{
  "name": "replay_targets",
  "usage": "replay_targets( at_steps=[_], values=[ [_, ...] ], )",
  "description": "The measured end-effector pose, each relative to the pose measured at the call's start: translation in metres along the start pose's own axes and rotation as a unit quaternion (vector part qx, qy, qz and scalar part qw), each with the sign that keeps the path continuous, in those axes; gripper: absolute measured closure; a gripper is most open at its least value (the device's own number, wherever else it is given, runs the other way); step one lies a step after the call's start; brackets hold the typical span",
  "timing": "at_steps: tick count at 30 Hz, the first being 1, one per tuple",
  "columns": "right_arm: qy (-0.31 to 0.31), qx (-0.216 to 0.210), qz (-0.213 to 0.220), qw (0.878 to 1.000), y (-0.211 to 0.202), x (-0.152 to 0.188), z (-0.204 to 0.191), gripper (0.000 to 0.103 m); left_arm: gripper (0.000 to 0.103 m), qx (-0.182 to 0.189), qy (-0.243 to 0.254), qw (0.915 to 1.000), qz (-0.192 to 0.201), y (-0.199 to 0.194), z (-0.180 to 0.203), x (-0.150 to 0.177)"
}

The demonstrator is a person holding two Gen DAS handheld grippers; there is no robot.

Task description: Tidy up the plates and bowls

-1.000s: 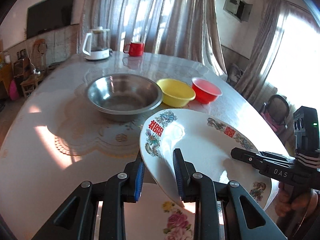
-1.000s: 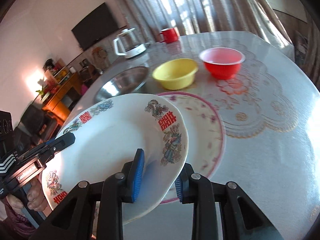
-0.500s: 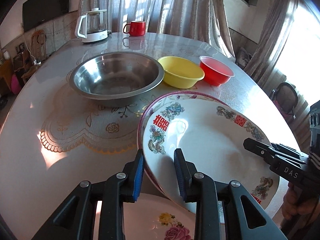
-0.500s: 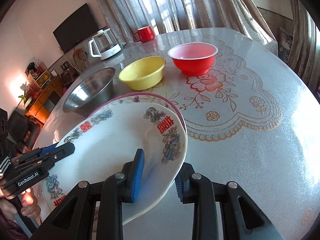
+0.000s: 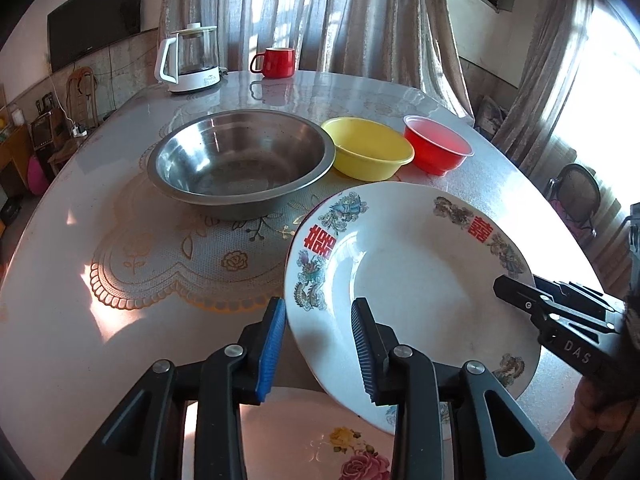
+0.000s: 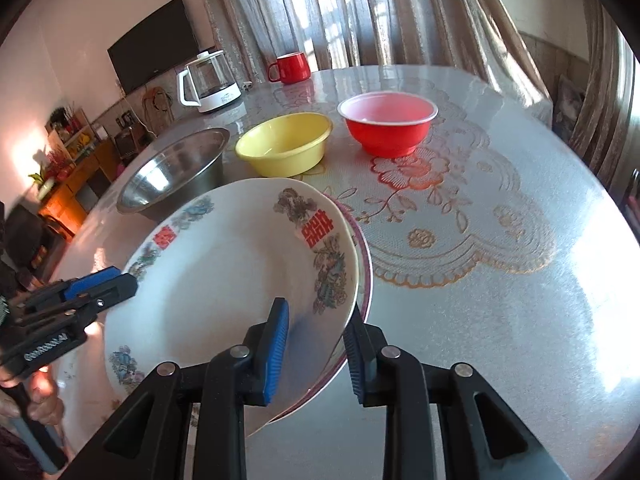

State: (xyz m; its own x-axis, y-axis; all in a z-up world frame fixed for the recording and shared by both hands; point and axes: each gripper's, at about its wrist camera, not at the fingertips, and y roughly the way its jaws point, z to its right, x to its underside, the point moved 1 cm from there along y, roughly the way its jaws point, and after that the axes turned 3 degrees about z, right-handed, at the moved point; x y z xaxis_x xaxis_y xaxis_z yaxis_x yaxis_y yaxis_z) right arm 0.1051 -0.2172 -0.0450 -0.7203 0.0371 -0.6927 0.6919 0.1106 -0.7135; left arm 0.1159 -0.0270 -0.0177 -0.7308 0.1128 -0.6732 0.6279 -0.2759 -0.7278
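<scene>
A white plate with red characters and a floral rim lies over a pink-rimmed plate. My left gripper straddles the white plate's near-left rim with a wide gap between the jaws. My right gripper straddles the opposite rim, also with a gap. It shows in the left wrist view. A rose-patterned plate lies under my left gripper. A steel bowl, a yellow bowl and a red bowl stand in a row behind.
A glass kettle and a red mug stand at the table's far end. The round table has a lace-pattern cover. A chair stands off the right edge.
The white plate has come down onto the pink-rimmed plate and now covers it. Both grippers' jaws have widened around its rim.
</scene>
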Motion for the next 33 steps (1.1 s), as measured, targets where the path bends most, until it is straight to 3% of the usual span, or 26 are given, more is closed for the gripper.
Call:
replay_targets(
  at_steps=[7, 13, 33],
  values=[
    [-0.034, 0.043, 0.008, 0.998, 0.002, -0.001, -0.009, 0.073, 0.069, 0.007, 0.016, 0.9998, 0.009, -0.004, 0.013, 0.001],
    [-0.014, 0.047, 0.008, 0.999, -0.003, -0.002, 0.007, 0.072, 0.068, 0.008, 0.022, 0.9995, 0.019, -0.010, 0.019, 0.001],
    [0.012, -0.009, -0.003, 1.000, -0.019, 0.017, 0.003, 0.072, 0.065, -0.017, 0.014, 0.9993, 0.030, -0.022, 0.010, 0.017]
  ],
)
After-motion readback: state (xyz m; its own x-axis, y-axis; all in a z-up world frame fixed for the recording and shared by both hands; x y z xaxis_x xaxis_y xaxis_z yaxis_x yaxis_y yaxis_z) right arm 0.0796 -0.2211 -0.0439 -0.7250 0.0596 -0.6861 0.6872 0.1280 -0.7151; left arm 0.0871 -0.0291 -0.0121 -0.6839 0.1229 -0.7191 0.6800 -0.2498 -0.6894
